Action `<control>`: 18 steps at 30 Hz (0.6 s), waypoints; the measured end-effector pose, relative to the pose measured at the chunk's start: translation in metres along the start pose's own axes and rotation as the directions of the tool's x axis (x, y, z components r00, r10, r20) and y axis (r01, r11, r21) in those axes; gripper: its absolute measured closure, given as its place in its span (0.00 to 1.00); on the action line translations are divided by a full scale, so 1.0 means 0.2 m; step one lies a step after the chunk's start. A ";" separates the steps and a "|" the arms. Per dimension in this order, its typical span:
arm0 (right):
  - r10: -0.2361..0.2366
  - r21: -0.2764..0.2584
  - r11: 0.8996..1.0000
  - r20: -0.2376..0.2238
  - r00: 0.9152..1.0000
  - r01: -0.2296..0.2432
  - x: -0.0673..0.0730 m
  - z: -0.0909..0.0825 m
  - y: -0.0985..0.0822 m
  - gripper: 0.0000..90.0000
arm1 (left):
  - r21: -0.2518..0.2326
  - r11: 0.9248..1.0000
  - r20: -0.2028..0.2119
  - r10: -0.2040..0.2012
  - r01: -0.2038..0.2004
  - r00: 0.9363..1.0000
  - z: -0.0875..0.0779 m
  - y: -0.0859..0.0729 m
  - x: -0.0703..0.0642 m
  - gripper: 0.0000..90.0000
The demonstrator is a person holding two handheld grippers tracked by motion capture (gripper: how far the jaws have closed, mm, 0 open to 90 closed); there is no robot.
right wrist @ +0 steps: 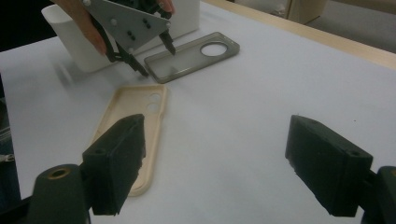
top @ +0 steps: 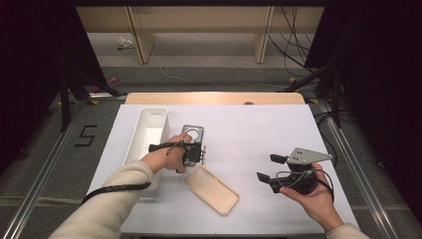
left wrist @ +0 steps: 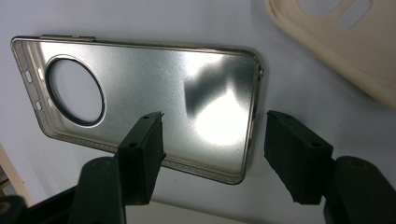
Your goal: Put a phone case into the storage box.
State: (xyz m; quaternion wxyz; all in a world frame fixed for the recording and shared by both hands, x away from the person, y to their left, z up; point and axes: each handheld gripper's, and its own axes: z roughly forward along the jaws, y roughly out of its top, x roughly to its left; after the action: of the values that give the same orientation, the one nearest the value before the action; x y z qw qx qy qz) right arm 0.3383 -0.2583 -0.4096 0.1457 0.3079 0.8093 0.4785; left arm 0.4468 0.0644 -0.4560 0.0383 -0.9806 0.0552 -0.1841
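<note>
Broadly, the white counter (top: 249,134) carries everything, with a strip of bare wood along its far edge. Largest on it is a white bin (top: 149,130), long and narrow, set along the left edge and running from near the far left corner toward the person. Next is a cream case (top: 212,189), lying inside up near the middle of the near edge, angled so one end points toward the near right corner; in the right tool view its two camera holes show at the end nearer the bin. A silver case (top: 192,133) lies flat just right of the bin, inside up, its round camera hole at the far end; it is near the cream case but apart from it. The left tool (top: 201,154), held in the left hand (top: 166,157), sits over the near end of the silver case. In the left tool view its jaws stand wide, one over the case's shiny inner face and the other beyond the case's short end, over the counter; whether either tip touches the case I cannot tell. The right tool (top: 268,168), held in the right hand (top: 313,196), is near the right edge, well apart from both cases, its jaws wide and holding nothing, pointed left toward them.
</note>
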 end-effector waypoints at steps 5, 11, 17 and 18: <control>0.000 0.002 1.000 -0.001 1.000 0.000 0.00 0.00 0.00 0.23 | 0.001 1.000 -0.003 0.001 -0.001 1.000 0.01 0.00 0.00 0.43; -0.002 0.002 1.000 -0.003 1.000 0.002 0.00 0.00 0.00 0.23 | -0.005 1.000 -0.003 0.006 -0.006 1.000 0.01 0.00 0.01 0.45; -0.001 0.004 1.000 -0.004 1.000 0.001 0.00 0.00 0.00 0.23 | -0.007 1.000 0.021 0.000 0.000 1.000 0.02 0.01 0.00 0.49; 0.000 0.004 1.000 -0.005 1.000 0.000 0.00 0.00 0.00 0.23 | -0.003 1.000 0.029 0.002 -0.002 1.000 0.02 0.01 0.01 0.50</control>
State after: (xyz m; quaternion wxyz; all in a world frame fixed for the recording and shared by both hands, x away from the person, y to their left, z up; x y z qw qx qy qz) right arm 0.3382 -0.2581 -0.4099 0.1432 0.3068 0.8107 0.4777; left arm 0.4494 0.0632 -0.4595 0.0377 -0.9832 0.0559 -0.1699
